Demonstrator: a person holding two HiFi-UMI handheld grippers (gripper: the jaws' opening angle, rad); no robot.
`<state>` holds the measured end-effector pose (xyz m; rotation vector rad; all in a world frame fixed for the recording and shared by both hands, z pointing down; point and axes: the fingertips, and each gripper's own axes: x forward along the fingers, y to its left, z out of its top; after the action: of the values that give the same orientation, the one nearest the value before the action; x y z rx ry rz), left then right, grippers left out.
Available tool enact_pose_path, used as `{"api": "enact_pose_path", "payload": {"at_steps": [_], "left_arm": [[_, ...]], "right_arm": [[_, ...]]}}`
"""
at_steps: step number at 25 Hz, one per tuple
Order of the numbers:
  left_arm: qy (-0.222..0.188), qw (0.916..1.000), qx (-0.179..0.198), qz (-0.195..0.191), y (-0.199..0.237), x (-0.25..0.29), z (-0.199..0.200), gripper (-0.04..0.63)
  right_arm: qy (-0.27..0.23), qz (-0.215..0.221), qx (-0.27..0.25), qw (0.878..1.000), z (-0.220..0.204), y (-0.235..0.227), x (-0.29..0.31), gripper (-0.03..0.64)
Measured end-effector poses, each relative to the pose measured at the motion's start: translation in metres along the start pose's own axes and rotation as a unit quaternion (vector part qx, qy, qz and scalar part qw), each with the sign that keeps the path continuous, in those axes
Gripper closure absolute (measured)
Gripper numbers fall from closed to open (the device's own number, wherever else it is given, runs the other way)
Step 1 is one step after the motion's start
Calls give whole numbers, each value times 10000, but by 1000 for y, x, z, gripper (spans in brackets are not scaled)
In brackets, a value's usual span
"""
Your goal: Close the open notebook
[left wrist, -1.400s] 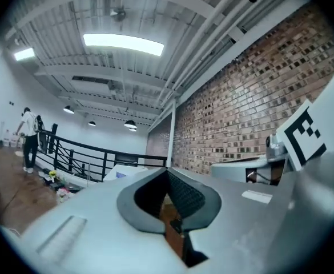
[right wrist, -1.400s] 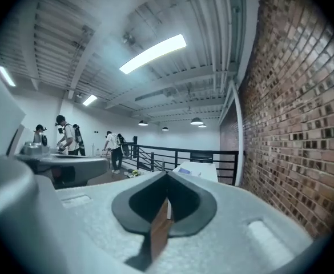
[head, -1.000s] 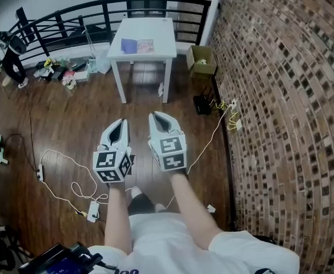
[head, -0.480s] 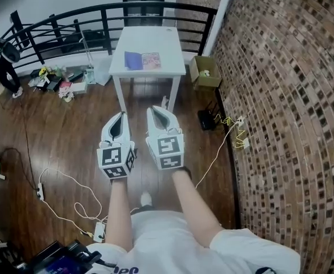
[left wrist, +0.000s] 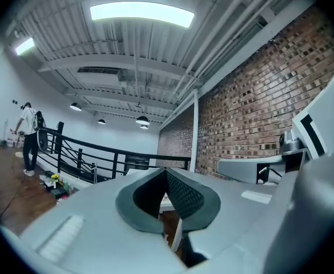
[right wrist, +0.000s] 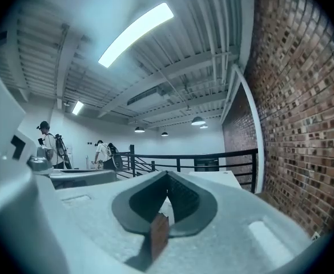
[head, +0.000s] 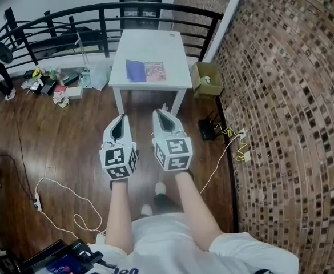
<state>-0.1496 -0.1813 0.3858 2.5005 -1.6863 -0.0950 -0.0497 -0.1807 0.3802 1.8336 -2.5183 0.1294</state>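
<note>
Fingers clenched, empty, on left gripper (head: 120, 121) and right gripper (head: 161, 116); unopened, they could shove the far purple-and-pink open notebook (head: 145, 71) off the white table (head: 155, 44).

I hold my left tool (head: 121, 119) and right tool (head: 159, 114) side by side above the wooden floor (head: 69, 141), both pointing toward the far white surface (head: 155, 44), jaws together and empty. An open notebook (head: 145, 71) lies flat on its near half. A cardboard box (head: 206, 77) sits to its right, beside the brick wall (head: 286, 96).
</note>
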Motion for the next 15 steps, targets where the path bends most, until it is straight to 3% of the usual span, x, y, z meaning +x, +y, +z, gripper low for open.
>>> {"api": "enact_pose_path", "payload": {"at_steps": [3, 7, 12, 15], "left_arm": [[18, 9998, -126, 181, 18, 27, -6, 591], [-56, 9995, -164, 273, 34, 71, -4, 591], [-203, 9966, -104, 786, 63, 136, 6, 578], [-352, 9957, -104, 856, 65, 173, 18, 578]], "right_arm": [[-10, 290, -56, 9996, -6, -6, 32, 630], [-106, 817, 618, 9947, -4, -19, 75, 630], [-282, 1329, 953, 9861, 24, -54, 142, 630], [-478, 1699, 1131, 9778, 39, -77, 164, 630]]}}
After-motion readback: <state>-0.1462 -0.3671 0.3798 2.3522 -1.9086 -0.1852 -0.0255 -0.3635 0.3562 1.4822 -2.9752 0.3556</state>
